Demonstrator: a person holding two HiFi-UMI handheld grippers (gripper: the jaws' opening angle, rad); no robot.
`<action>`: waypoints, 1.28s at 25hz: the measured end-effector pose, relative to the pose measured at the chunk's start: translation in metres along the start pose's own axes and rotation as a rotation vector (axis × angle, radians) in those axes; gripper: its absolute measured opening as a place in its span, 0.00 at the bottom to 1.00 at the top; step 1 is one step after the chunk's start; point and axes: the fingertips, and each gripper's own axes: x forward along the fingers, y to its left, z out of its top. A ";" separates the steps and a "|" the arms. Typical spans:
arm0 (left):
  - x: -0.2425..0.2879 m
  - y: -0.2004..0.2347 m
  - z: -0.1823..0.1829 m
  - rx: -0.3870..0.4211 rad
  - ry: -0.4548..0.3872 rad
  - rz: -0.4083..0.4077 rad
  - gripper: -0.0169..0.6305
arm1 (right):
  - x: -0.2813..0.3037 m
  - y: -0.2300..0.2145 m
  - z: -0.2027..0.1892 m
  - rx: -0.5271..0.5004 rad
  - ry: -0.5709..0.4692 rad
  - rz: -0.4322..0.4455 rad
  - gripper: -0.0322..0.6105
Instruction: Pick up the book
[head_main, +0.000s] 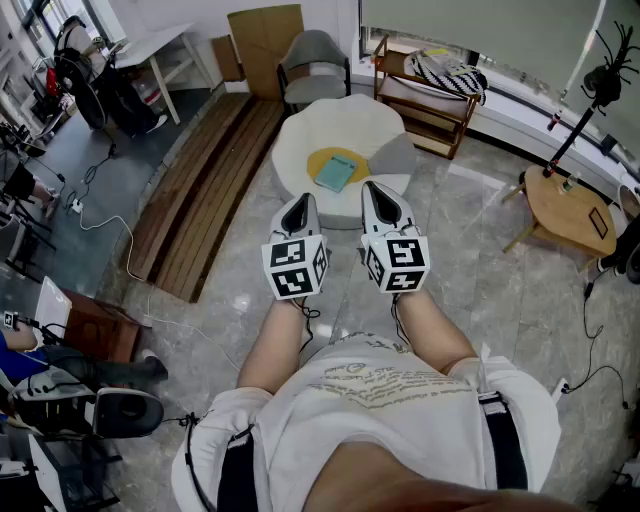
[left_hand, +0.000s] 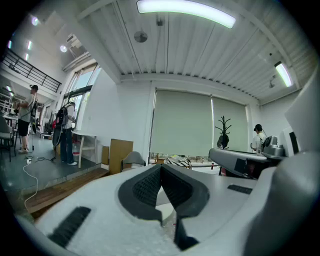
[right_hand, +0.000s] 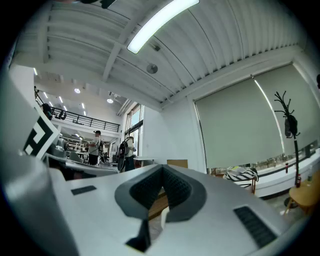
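Observation:
A teal book (head_main: 336, 172) lies flat on a yellow round patch on top of a low white flower-shaped table (head_main: 300, 140), ahead of me in the head view. My left gripper (head_main: 300, 201) and right gripper (head_main: 375, 189) are held side by side, near level, short of the table's near edge and apart from the book. In the left gripper view the dark pads (left_hand: 145, 187) meet at the tips with nothing between them. The right gripper's pads (right_hand: 177, 189) also meet at the tips and hold nothing. The book shows in neither gripper view.
A grey chair (head_main: 312, 60) and a wooden shelf (head_main: 425, 100) bearing a striped bag (head_main: 447, 72) stand behind the table. To the right are a round wooden side table (head_main: 568, 212) and a black coat stand (head_main: 600, 75). A raised wooden strip (head_main: 205, 185) and floor cables (head_main: 110, 225) lie to the left.

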 end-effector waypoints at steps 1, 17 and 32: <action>0.001 -0.002 -0.001 0.001 0.004 -0.002 0.06 | -0.001 -0.003 -0.001 0.003 0.002 -0.002 0.09; 0.023 -0.039 -0.009 0.001 0.023 0.013 0.06 | -0.009 -0.044 -0.019 0.062 0.028 0.022 0.09; 0.056 -0.039 -0.028 -0.038 0.056 0.039 0.06 | 0.012 -0.075 -0.043 0.047 0.060 0.027 0.09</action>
